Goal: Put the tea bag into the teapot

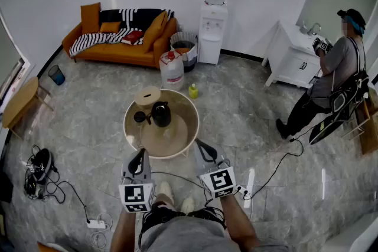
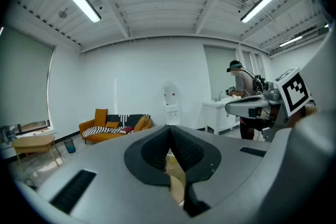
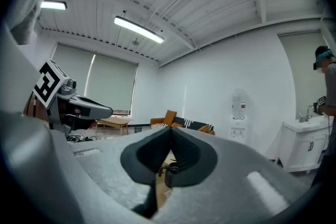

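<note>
A black teapot (image 1: 160, 114) stands on the round wooden table (image 1: 177, 141), with a small black lid-like piece (image 1: 140, 117) to its left and a round tan disc (image 1: 147, 95) behind it. A small white item (image 1: 130, 140), possibly the tea bag, lies at the table's left rim. My left gripper (image 1: 140, 152) (image 2: 169, 128) hovers at the table's near left edge, shut and holding nothing. At the near right edge my right gripper (image 1: 199, 143) (image 3: 170, 131) is also shut and holds nothing. Both point level toward the table.
An orange sofa (image 1: 121, 38), a water dispenser (image 1: 212, 26), a large water jug (image 1: 172, 69) and a yellow bottle (image 1: 193, 91) lie beyond the table. A person (image 1: 331, 79) stands at a white cabinet (image 1: 292, 59). Cables (image 1: 41, 174) and a power strip (image 1: 94, 223) lie on the floor.
</note>
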Motion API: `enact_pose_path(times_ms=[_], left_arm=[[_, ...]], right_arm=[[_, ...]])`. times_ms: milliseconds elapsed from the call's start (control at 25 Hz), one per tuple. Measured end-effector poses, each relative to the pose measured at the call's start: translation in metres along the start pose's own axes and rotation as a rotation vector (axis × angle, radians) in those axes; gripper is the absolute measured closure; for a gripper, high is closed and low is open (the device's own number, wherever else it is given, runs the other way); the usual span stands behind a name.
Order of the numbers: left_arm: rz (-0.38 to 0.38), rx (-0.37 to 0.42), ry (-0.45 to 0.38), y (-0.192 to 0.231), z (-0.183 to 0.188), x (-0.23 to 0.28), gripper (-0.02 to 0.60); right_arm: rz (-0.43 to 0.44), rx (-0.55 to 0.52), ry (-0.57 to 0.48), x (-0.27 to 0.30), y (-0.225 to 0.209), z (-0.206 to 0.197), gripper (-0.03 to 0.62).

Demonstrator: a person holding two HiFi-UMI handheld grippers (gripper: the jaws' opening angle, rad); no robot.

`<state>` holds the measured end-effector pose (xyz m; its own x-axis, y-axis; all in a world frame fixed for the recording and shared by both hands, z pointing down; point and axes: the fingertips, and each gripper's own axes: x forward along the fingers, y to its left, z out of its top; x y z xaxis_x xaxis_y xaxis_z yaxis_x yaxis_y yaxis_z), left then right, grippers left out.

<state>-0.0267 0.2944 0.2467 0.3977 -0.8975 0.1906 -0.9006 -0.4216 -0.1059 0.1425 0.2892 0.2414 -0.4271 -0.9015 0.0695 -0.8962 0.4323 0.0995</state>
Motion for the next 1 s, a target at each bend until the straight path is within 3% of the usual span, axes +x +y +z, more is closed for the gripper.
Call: enact_pose_path(times_ms=[1000], left_arm=[[0.038,-0.011,0.021,0.002,-0.004,0.010,0.565]], right_arm=[[0.035,0.002,0.014,0.010,-0.007,-0.009,0.595]])
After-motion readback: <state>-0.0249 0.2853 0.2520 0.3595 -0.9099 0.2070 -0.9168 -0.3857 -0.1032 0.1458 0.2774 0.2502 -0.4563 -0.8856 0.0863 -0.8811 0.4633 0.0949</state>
